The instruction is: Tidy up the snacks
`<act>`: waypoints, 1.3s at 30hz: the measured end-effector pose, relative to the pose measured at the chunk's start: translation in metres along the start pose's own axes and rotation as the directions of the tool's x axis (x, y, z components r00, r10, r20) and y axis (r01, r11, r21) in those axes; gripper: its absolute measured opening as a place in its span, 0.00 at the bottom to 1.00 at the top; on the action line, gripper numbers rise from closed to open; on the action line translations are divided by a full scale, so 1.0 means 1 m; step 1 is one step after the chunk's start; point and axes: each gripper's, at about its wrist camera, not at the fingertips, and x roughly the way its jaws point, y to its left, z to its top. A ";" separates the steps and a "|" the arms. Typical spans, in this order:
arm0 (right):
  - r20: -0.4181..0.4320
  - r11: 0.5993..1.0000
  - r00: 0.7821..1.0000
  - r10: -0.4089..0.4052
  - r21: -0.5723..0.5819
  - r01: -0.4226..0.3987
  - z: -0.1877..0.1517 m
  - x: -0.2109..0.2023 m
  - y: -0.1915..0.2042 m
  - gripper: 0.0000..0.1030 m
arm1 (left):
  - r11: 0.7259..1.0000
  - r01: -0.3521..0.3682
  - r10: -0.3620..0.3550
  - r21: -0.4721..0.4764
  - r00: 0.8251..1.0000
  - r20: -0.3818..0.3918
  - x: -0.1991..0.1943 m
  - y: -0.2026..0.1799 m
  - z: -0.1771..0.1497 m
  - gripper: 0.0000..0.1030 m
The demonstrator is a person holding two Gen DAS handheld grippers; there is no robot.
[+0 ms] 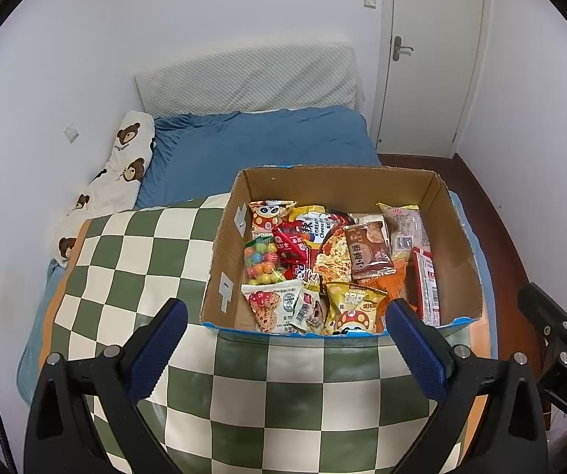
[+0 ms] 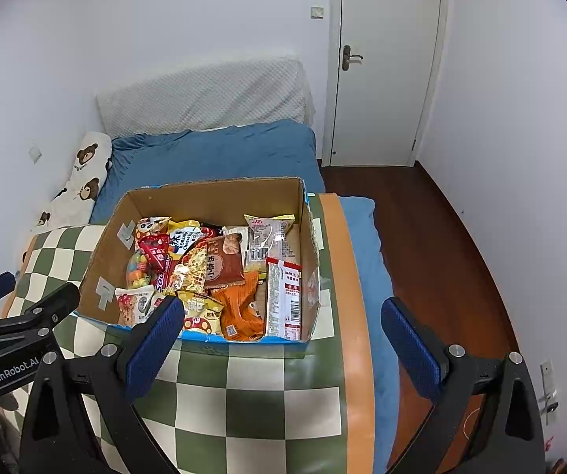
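**boxwatcher:** ok so both tools are just hanging over the near end of the bed. The left tool (image 1: 285, 316) has its blue pads spread wide apart, nothing between them. Same for the right tool (image 2: 283, 316): wide apart, gripping nothing. In the left wrist view you can spot the right one poking in at the right edge, and the other way round in the right wrist view.

**snackstack:** and the snacks?

**boxwatcher:** all sitting in an open cardboard box (image 1: 457, 245) on top of a green-and-cream checkered blanket (image 1: 283, 395), which lies over the bed (image 1: 260, 142). The box is just beyond the tool tips, not touched by either. Inside it's a jumble: a bag of coloured candy balls (image 1: 261, 258) on the left, a red packet (image 1: 291, 243) next to it, a brown packet (image 1: 370, 252) in the middle, a yellow mushroom-print bag (image 1: 352, 308) near the front wall, an orange bag (image 2: 240, 312) partly buried, and a long white-and-red packet (image 2: 285, 300) leaning along the right wall.

**snackstack:** the rest of the room?

**boxwatcher:** blue sheet at the far end, a bear-print pillow (image 1: 125, 158) along the left wall, a white door (image 2: 386, 63) far right, shut.
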 end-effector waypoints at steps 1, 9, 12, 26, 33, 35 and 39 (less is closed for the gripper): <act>0.000 1.000 1.000 0.000 0.001 0.000 0.000 0.000 0.000 0.99 | 1.000 0.000 0.000 0.000 1.000 0.001 -0.001 0.000 0.000 1.00; 0.001 1.000 1.000 0.003 0.001 -0.003 0.000 -0.002 -0.001 0.99 | 1.000 0.002 -0.002 0.000 1.000 0.010 -0.005 0.001 0.000 1.00; 0.000 1.000 1.000 0.003 0.002 -0.003 0.000 -0.002 -0.002 0.99 | 1.000 0.003 -0.003 0.004 1.000 0.009 -0.005 0.001 0.000 1.00; -0.004 1.000 1.000 0.009 0.003 -0.009 0.000 -0.003 -0.002 0.99 | 1.000 0.010 -0.010 0.008 1.000 0.008 -0.007 -0.002 -0.003 1.00; -0.002 1.000 1.000 0.010 0.004 -0.010 0.000 -0.003 -0.003 0.99 | 1.000 0.008 -0.008 0.008 1.000 0.010 -0.008 -0.002 -0.003 1.00; -0.001 1.000 1.000 0.010 0.007 -0.010 -0.001 -0.004 -0.004 0.99 | 1.000 0.008 -0.009 0.008 1.000 0.011 -0.008 -0.002 -0.003 1.00; 0.000 1.000 1.000 0.012 0.008 -0.012 -0.002 -0.006 -0.004 0.99 | 1.000 0.008 -0.008 0.008 1.000 0.014 -0.010 -0.002 -0.003 1.00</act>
